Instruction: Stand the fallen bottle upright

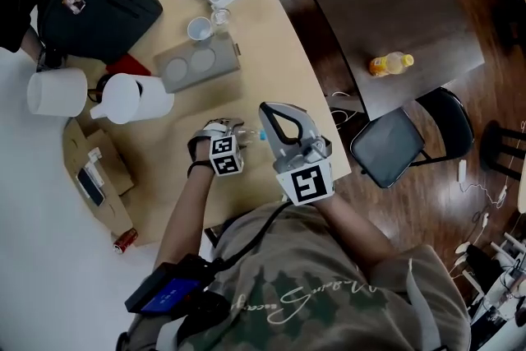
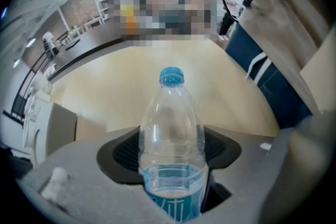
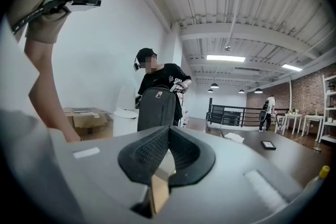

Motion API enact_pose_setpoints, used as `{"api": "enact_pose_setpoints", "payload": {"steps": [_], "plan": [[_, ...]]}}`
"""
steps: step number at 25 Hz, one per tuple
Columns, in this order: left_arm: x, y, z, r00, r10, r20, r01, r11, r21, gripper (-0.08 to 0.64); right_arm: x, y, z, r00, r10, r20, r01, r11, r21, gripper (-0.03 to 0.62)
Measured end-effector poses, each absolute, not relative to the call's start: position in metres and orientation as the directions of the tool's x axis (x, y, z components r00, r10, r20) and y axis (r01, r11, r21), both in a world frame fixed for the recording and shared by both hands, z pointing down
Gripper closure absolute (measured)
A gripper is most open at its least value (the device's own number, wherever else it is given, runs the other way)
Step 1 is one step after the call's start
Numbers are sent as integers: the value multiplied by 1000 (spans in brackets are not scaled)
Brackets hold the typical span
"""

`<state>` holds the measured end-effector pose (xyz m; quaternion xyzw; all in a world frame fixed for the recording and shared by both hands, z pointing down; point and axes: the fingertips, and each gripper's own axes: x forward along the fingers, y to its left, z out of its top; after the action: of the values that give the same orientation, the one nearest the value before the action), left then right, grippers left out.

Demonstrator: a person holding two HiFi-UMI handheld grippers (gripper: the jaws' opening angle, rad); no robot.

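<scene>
Head view: light wooden worktop [image 1: 275, 53], person standing at its 6 o'clock edge.

Left hand-held gripper [image 1: 223, 127]: clamped on the bottle [image 2: 170, 128]. In the left gripper view both dark pads [image 2: 122, 152] lie against the sides of the clear body, just above the blue label. The blue cap points away from the camera, toward 12 o'clock in that view, with bare worktop behind it. Whether the bottle lies flat, tilts or stands cannot be told from these views. In the head view only a bit of blue shows just beside this hand-held gripper at its 3 o'clock, near the worktop's front edge.

Right hand-held gripper [image 1: 271, 115]: at 3 o'clock of the left one, close beside it. Its jaws are together at the tips, with nothing between them.

Also on the worktop, from the left hand-held gripper:
- grey tray [image 1: 197, 62] with two round recesses, 12 o'clock
- white cup [image 1: 200, 29], beyond the tray
- two white jugs [image 1: 131, 99], 10 o'clock
- black backpack [image 1: 99, 8], 11 o'clock

An orange bottle [image 1: 390, 63] lies on the dark table [image 1: 394, 4] at 2 o'clock, well apart.
</scene>
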<state>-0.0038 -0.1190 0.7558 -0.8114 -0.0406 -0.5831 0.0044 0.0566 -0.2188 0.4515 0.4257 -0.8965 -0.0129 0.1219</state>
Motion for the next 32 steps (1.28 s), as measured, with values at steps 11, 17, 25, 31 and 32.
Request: {"api": "enact_pose_setpoints", "payload": {"steps": [11,17,25,31,32], "plan": [[23,-122,675,718,-88,690,-196,-977,79,238,27,-187,412,-676,-710,198,-688,704,175,590],[25,-129,613,889,-207,409,-304,-934,188,238,2,-153,406,-695,-676,245,-643,737,210,589],[15,-106,584,978,-165,126,-183,-971,153,235,-37,-110,400,-707,-643,297,-587,766,261,589],[13,-85,590,991,-121,50,-126,-986,112,235,-50,-87,403,-666,-660,348,-570,751,334,590],[12,-83,592,992,-117,42,-121,-987,106,235,-53,-83,406,-660,-658,362,-563,753,341,590]]}}
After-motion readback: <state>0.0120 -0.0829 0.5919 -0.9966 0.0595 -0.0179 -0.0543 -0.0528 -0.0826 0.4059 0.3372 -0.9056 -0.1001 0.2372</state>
